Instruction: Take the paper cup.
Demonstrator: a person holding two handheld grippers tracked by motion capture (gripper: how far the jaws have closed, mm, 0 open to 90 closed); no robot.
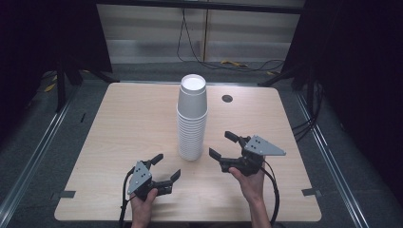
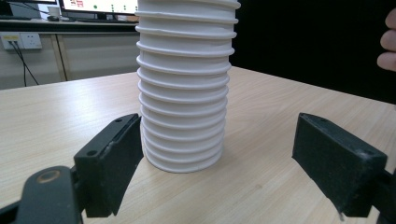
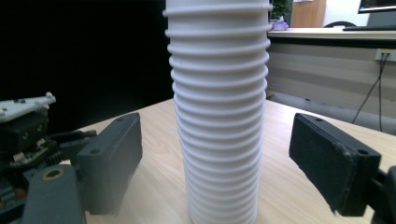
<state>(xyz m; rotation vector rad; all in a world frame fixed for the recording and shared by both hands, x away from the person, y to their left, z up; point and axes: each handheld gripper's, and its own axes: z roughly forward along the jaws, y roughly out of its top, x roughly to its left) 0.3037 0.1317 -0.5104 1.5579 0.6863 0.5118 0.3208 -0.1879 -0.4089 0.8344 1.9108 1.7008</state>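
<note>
Tall stack of white paper cups (image 1: 192,118) upright mid-worktop (image 1: 128,123), its top cut off in both gripper views, left gripper (image 1: 161,167) and right gripper (image 1: 223,145) flanking its base, jaws spread, touching nothing.

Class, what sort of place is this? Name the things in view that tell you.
Probably a lab or office set up for recording: a bare wooden table flanked by dark screens, cables trailing across the floor, and a desk with a monitor behind.

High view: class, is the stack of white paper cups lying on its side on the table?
No, the stack of white paper cups stands upright on the table, bases up.
</note>
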